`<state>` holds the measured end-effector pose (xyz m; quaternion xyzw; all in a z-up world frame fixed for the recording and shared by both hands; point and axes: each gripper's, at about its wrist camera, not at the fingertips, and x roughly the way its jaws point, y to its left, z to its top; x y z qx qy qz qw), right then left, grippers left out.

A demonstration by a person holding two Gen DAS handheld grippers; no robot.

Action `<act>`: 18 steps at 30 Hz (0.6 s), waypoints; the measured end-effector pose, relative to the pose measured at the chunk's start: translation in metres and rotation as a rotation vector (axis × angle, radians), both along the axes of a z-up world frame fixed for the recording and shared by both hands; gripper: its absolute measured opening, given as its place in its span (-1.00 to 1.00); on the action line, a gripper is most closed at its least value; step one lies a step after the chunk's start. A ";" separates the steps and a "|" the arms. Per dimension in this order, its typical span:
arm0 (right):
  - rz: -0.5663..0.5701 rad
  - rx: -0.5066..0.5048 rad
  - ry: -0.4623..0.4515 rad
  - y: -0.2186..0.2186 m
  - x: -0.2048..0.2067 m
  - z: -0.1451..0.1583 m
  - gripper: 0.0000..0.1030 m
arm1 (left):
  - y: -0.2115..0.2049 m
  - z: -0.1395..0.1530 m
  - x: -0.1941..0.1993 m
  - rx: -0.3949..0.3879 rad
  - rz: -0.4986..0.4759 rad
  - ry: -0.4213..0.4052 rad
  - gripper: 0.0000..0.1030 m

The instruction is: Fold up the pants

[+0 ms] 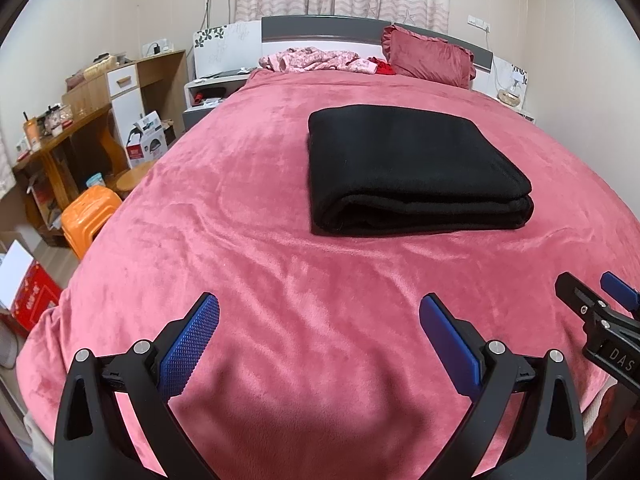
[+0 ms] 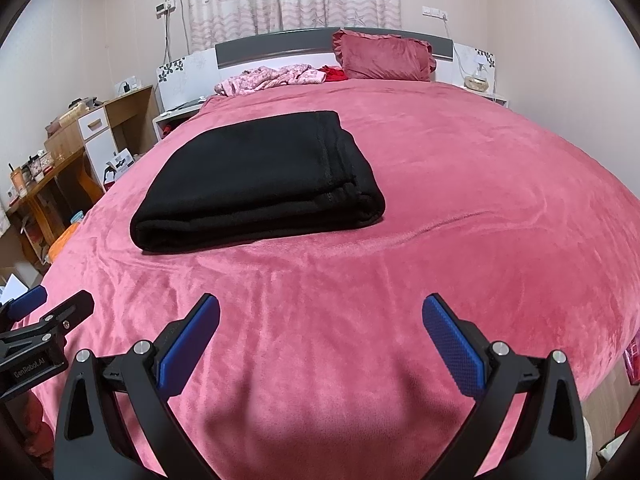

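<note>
The black pants (image 1: 412,168) lie folded into a thick flat rectangle on the pink bedspread (image 1: 260,248). They also show in the right wrist view (image 2: 260,178), left of centre. My left gripper (image 1: 319,320) is open and empty, held above the bedspread, short of the pants' near folded edge. My right gripper (image 2: 320,320) is open and empty too, to the right of the pants and nearer the bed's foot. Each gripper shows at the edge of the other's view: the right one (image 1: 592,300), the left one (image 2: 48,308).
A red pillow (image 1: 428,56) and crumpled pink clothes (image 1: 316,60) lie at the headboard. A wooden desk (image 1: 68,136), an orange stool (image 1: 90,220) and boxes stand left of the bed. A nightstand with a lamp (image 2: 478,76) is at the far right.
</note>
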<state>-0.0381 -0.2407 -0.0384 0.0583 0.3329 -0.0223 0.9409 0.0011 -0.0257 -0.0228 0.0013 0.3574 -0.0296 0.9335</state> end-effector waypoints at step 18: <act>0.002 0.006 0.017 -0.001 0.003 -0.005 0.97 | -0.001 -0.002 0.002 0.009 0.006 0.014 0.93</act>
